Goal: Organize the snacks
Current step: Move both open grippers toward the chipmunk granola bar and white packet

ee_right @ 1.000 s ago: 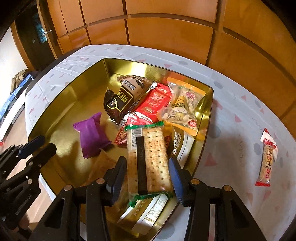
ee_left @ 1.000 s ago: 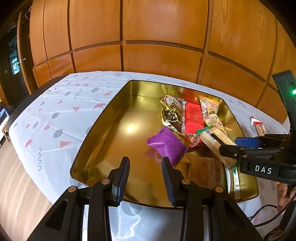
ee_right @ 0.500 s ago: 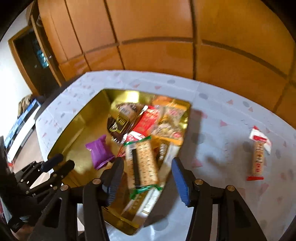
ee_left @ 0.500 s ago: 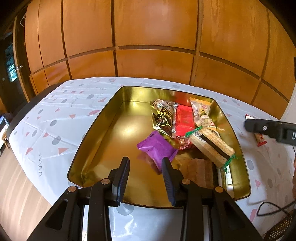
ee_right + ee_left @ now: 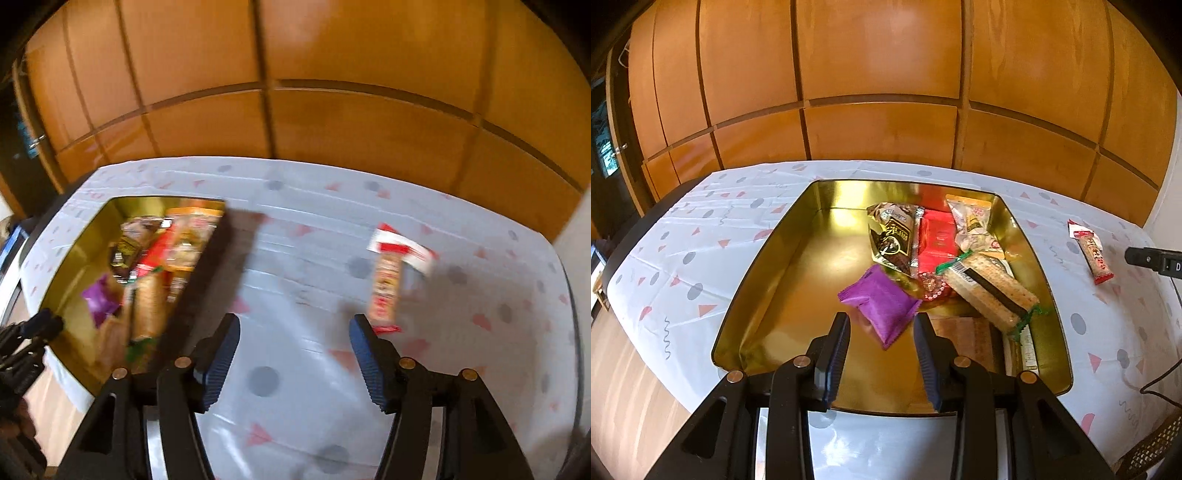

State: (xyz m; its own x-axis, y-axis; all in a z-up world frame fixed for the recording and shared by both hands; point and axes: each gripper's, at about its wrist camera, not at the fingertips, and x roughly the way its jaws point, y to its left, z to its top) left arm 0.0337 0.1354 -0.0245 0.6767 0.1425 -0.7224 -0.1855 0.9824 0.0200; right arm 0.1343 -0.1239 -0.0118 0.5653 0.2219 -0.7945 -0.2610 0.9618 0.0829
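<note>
On the tablecloth [image 5: 295, 258], the right tool [image 5: 293, 341] gapes near the snack bar [image 5: 386, 288].

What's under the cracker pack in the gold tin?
The cracker pack lies tilted over other packets in the gold tin: a red-patterned wrapper at its left end, a brown packet below. What else it covers is hidden.

Home room, wood-panelled wall [image 5: 879, 74], tableclothed table [image 5: 701, 229]

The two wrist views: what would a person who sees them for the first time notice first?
First, the shiny gold tray on the patterned tablecloth, with snack packets heaped in its right half and a purple packet nearer the middle. Then one red-and-white snack bar lying alone on the cloth, just ahead of the open right gripper.
</note>
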